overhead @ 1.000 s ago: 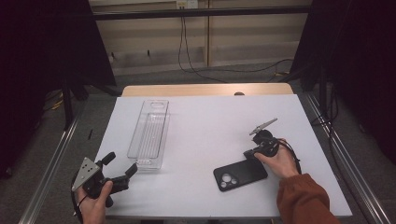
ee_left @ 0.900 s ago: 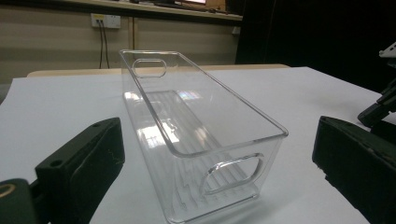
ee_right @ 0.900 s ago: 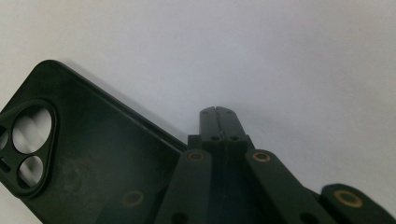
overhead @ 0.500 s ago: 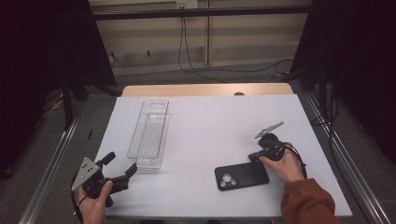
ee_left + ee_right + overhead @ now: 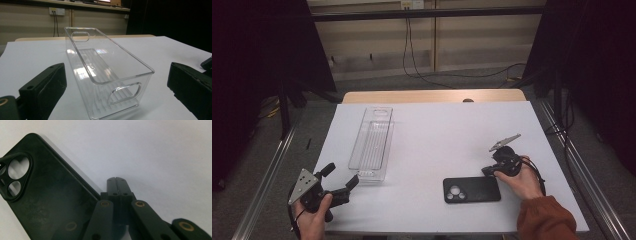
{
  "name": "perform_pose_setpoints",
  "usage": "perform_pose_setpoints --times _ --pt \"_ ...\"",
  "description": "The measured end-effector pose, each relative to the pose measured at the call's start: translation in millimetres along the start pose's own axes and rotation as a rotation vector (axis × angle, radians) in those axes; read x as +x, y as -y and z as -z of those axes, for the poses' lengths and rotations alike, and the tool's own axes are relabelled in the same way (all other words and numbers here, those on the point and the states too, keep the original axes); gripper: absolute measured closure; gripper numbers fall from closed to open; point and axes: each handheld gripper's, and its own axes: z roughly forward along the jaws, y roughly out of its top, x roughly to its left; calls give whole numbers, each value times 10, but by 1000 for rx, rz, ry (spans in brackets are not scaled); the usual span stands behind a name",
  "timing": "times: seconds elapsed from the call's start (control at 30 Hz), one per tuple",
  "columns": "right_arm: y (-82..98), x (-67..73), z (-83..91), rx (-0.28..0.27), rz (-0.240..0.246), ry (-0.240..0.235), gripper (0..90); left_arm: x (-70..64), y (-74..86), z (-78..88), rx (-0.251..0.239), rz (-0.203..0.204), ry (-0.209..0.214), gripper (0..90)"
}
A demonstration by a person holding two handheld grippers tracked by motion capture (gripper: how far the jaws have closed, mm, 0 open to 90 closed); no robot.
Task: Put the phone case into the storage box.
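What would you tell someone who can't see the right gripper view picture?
The right claw, its jaws shut with nothing between them, points down at a white table right beside the edge of a black phone case. The case lies flat at the left, with round camera holes near its top corner.

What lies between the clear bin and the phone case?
Bare white table separates the clear bin from the phone case in the high view.

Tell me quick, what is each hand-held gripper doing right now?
Left hand-held gripper: open, holding nothing, aimed at the clear plastic bin.
Right hand-held gripper: closed, nothing between its jaws, tips at the edge of the black phone case.
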Motion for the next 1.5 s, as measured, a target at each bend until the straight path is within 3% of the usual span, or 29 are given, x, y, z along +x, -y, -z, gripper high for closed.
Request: perform_pose_setpoints --times 0.57,0.8,1.1,1.5 --pt "185 55 95 -17 22 11 900 -4 1 -2 -2 4 1 24" --pt "277 86 141 -28 6 15 900 -5 2 -1 0 2 0 24" --pt "366 145 183 -37 31 22 900 0 3 0 0 4 0 24" --pt "487 196 235 -52 21 17 900 -5 3 -4 0 2 0 24"
